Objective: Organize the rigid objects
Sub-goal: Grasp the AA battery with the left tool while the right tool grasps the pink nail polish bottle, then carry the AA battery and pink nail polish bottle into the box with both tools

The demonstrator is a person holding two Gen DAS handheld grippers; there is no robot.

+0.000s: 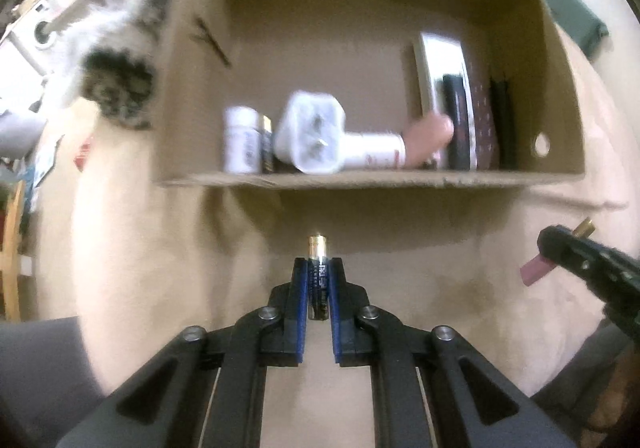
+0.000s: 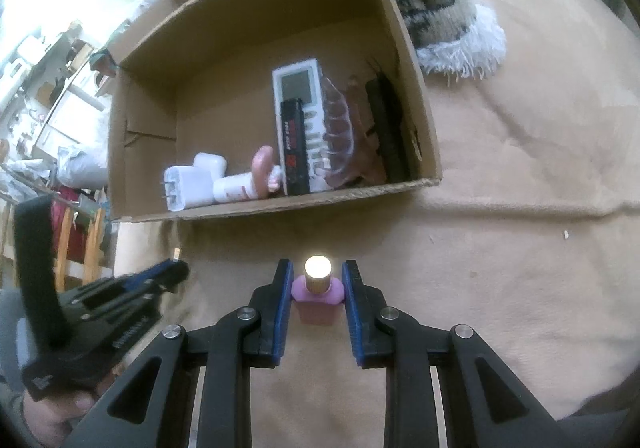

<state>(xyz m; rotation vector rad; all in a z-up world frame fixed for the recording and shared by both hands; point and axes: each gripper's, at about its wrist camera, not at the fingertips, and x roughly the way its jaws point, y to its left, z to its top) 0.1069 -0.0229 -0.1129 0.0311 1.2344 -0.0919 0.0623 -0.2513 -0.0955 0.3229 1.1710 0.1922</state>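
My left gripper [image 1: 319,262] is shut on a dark blue battery [image 1: 318,280] with a gold end, held above the tan blanket just in front of the cardboard box [image 1: 360,181]. My right gripper [image 2: 317,268] is shut on a small pink bottle [image 2: 318,302] with a gold cap, also short of the box [image 2: 280,208]. Each gripper shows in the other's view: the right gripper [image 1: 560,248] at the right edge, the left gripper [image 2: 176,268] at the lower left. Inside the box lie a white charger plug [image 1: 310,136], a white tube [image 1: 372,152], another battery [image 1: 266,144], a white remote [image 2: 298,88] and dark flat items.
A fluffy patterned knit thing [image 2: 436,8] lies against the box's side on the tan blanket [image 2: 520,208]. Wooden furniture and clutter [image 2: 60,128] stand beyond the blanket's edge. Bare blanket stretches to the right of the box in the right wrist view.
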